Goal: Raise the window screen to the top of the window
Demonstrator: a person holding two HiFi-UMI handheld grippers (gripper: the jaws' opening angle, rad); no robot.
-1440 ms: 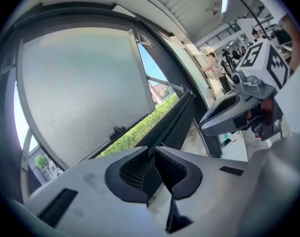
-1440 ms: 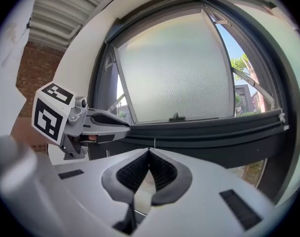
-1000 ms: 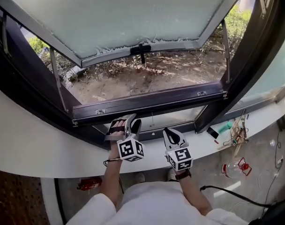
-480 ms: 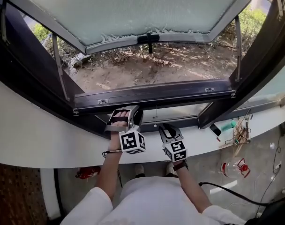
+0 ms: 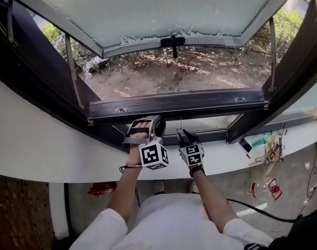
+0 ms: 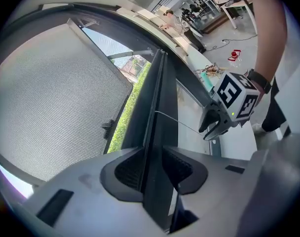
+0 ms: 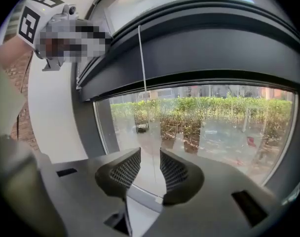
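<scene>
The screen's dark bottom rail (image 5: 179, 105) runs across the window opening, and a thin pull cord (image 5: 180, 124) hangs from it. My left gripper (image 5: 148, 124) is shut on the rail's lower edge; in the left gripper view the rail (image 6: 157, 98) passes straight between the pressed pads of the left gripper (image 6: 153, 154). My right gripper (image 5: 183, 135) sits just right of it, below the rail. Its jaws are opening, and the right gripper (image 7: 150, 154) has nothing pressed between its pads. The cord (image 7: 141, 58) hangs ahead of the gap.
A pale mesh-textured sash (image 5: 148, 9) with a black handle (image 5: 173, 41) swings outward above bare ground. A white ledge (image 5: 44, 150) curves below the frame and holds a teal item (image 5: 260, 139) and tangled cables (image 5: 273, 150). A bottle (image 5: 268, 187) stands on the floor.
The right gripper's jaws have spread apart, and it now sits closer to the left gripper under the rail. The left gripper has kept its hold on the rail.
</scene>
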